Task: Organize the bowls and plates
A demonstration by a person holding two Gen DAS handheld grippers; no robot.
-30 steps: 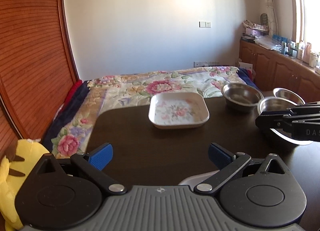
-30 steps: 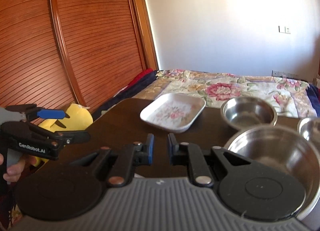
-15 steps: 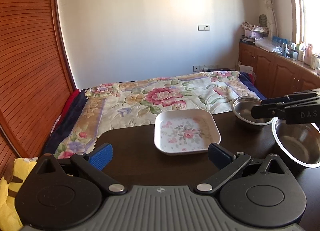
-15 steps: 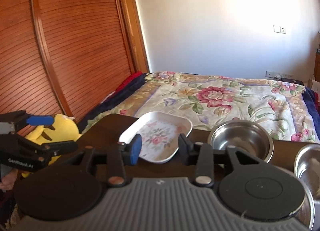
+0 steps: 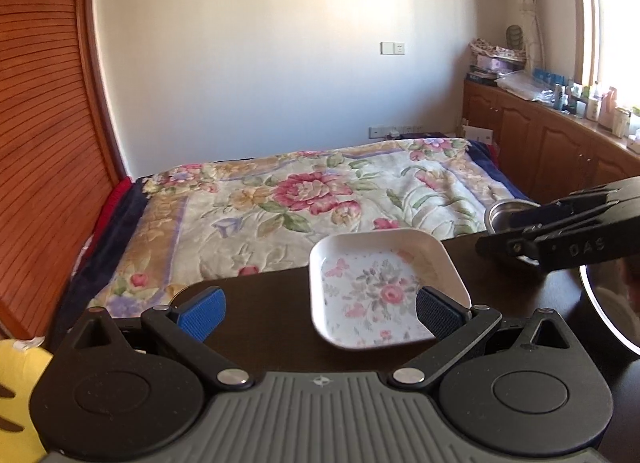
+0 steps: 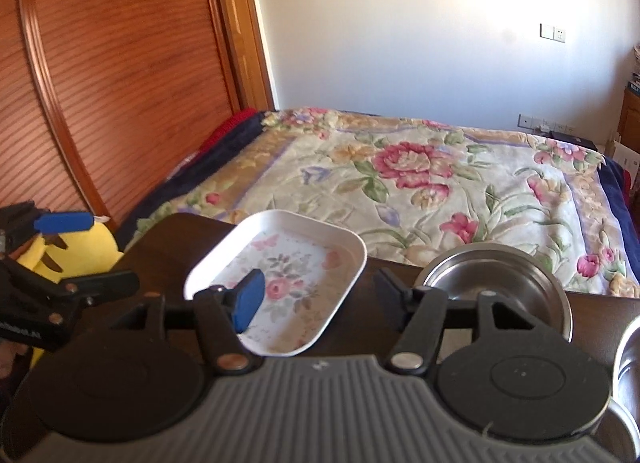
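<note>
A white square plate with a flower print point(image 5: 380, 283) point(image 6: 284, 275) lies on the dark table point(image 5: 272, 323), near its far edge. My left gripper point(image 5: 320, 309) is open, its right pad just in front of the plate's near right corner. My right gripper point(image 6: 316, 295) is open too, and the plate's near edge lies between its fingers. A steel bowl point(image 6: 500, 287) point(image 5: 504, 215) stands right of the plate. A second steel bowl point(image 6: 628, 375) point(image 5: 612, 311) shows at the right edge of both views. Nothing is held.
A bed with a floral blanket point(image 5: 312, 199) lies just beyond the table. A slatted wooden wardrobe door point(image 6: 100, 83) fills the left. A yellow plush toy point(image 6: 76, 247) sits low at the left. Wooden cabinets with clutter point(image 5: 560, 131) line the right wall.
Both grippers have moved forward toward the floral plate. My right gripper has opened from nearly shut to wide. The left one stayed open.
</note>
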